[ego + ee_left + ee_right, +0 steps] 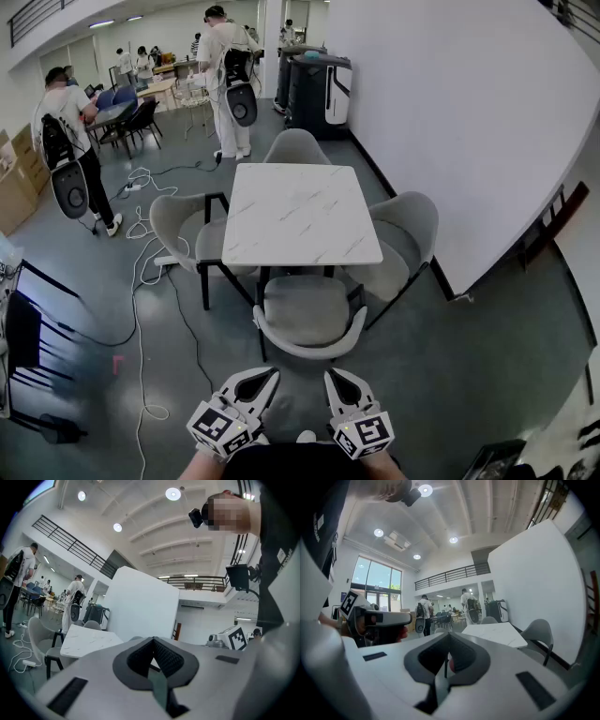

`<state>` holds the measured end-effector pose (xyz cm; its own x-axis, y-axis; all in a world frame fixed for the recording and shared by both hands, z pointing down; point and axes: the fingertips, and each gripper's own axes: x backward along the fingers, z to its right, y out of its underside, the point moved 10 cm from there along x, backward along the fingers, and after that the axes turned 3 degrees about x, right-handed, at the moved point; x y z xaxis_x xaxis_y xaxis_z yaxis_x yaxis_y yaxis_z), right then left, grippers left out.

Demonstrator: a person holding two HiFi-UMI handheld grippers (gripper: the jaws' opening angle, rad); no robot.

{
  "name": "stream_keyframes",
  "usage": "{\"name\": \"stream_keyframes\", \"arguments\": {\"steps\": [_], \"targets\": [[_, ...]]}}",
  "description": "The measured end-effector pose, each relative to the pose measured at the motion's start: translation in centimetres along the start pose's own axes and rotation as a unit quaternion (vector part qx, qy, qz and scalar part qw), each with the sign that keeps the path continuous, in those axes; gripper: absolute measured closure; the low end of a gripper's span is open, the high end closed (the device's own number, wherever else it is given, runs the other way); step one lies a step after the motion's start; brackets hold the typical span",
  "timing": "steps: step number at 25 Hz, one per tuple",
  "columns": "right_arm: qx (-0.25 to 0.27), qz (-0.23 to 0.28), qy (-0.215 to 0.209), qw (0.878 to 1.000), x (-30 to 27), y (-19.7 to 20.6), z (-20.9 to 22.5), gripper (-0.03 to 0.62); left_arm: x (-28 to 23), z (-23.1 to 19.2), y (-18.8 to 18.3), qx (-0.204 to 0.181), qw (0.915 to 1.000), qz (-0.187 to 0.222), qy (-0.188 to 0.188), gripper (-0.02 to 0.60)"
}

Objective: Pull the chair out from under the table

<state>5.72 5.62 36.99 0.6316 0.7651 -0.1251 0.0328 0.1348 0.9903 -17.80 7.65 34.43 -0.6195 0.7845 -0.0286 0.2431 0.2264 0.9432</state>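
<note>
Task not started. Target chair [307, 309] sits at the table's [300, 211] 6 o'clock edge, seat front tucked under the top, curved backrest facing me, at 12 o'clock from both grippers and well apart from them. Left gripper [269, 374] and right gripper [331, 374] are both low and close to the body, roughly level. Their own views show the jaws pressed together with nothing between them (left gripper [152, 641], right gripper [449, 638]). For the next step I'd spread both sets of jaws before reaching, then go in at 12 o'clock and pinch the backrest rim at two points, around 11 and 1 o'clock of its arc, so the pull doesn't yaw the chair. Drag straight towards 6 o'clock, low and level so the legs slide and don't tip. Risks are a shallow bite slipping off the rounded rim and the chair legs catching the table legs. The white floor cable [141, 309] at 9 o'clock is out of the pull path. The other three chairs shouldn't interfere.
</note>
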Motion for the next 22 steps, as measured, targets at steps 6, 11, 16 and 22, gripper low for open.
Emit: {"name": "stream_keyframes", "arguments": {"steps": [6, 11, 16, 22], "targets": [[0.007, -0.01, 0.003, 1.0, 0.2, 0.1, -1.7, 0.582, 1.4, -0.5, 0.4, 0.014, 0.9997, -0.014, -0.013, 0.577], [0.019, -0.015, 0.008, 1.0, 0.1, 0.4, -3.7, 0.58, 2.5, -0.8, 0.7, 0.02, 0.9996, -0.019, 0.009, 0.577], [-0.004, -0.012, 0.031, 0.999, -0.3, 0.5, -4.7, 0.58, 3.5, -1.9, 1.2, 0.007, 0.9992, -0.038, 0.014, 0.577], [-0.008, -0.036, 0.055, 0.998, -0.9, 1.5, -6.0, 0.58, 4.6, -3.9, 1.9, 0.021, 0.998, -0.054, 0.025, 0.577]]}}
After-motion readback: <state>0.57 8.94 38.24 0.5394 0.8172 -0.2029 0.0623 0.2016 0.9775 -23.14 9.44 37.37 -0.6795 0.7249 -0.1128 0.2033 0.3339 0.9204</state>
